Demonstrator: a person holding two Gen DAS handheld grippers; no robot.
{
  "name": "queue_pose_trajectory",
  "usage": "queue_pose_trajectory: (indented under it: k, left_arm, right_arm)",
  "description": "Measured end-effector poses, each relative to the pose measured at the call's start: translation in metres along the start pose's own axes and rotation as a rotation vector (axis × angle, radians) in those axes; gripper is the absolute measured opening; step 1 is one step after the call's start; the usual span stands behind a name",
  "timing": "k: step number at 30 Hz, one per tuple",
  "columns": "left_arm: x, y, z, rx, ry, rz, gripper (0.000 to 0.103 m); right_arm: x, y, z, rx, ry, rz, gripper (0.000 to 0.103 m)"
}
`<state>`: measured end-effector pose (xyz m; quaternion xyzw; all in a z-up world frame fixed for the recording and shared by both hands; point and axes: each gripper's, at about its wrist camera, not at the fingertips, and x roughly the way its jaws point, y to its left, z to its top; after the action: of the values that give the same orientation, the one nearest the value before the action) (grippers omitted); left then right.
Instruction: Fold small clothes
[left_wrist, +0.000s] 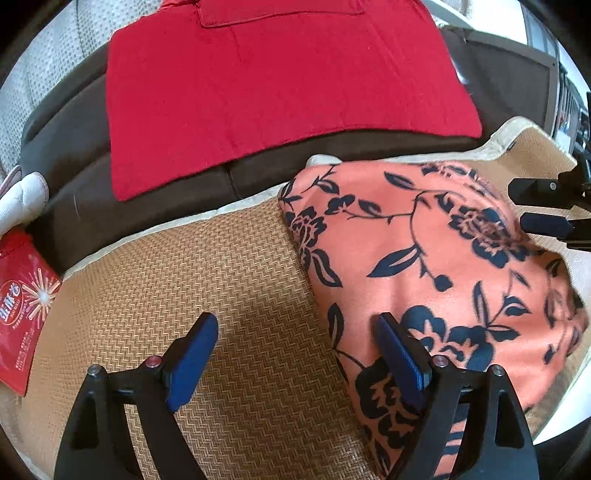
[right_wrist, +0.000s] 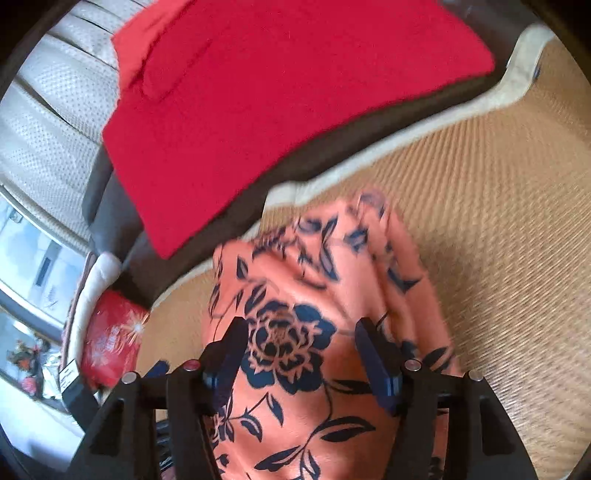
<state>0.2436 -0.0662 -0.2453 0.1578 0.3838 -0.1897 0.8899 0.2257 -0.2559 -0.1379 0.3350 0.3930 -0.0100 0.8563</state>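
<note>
Floral garment (left_wrist: 424, 258) on woven mat (left_wrist: 221, 295); folded cloth (left_wrist: 277, 92) on sofa (left_wrist: 66, 147) behind; packet (left_wrist: 22, 306) far left.

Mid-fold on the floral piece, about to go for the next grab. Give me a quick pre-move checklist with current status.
1. Left gripper open and empty: ok; one finger over the woven mat, the other over the cloth edge.
2. Right gripper released: ok; jaws apart, pads not pressing the floral garment.
3. Garment lying on the mat: ok.
4. Garment flat: not ok; it humps up with creases.
5. Red cloth clear of the garment: ok.
6. Red packet clear of the garment: ok.
</note>
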Motion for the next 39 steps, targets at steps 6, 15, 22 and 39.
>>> queue_pose_trajectory:
  k: [6,15,22,39]
  left_arm:
    - [-0.02,-0.001,0.001,-0.008,-0.071,0.038,0.087]
    - [-0.029,-0.017,0.008,-0.016,-0.095,0.026,0.087]
    - [-0.03,-0.022,0.01,-0.024,-0.091,0.018,0.087]
    - [-0.024,-0.03,0.014,-0.04,-0.072,0.005,0.087]
  right_arm:
    - [-0.028,-0.013,-0.004,0.004,-0.065,0.02,0.065]
    - [-0.05,-0.042,0.004,0.041,-0.11,0.013,0.065]
    - [-0.049,-0.054,0.005,0.065,-0.098,0.015,0.065]
    - [-0.053,-0.065,0.002,0.095,-0.089,0.017,0.065]
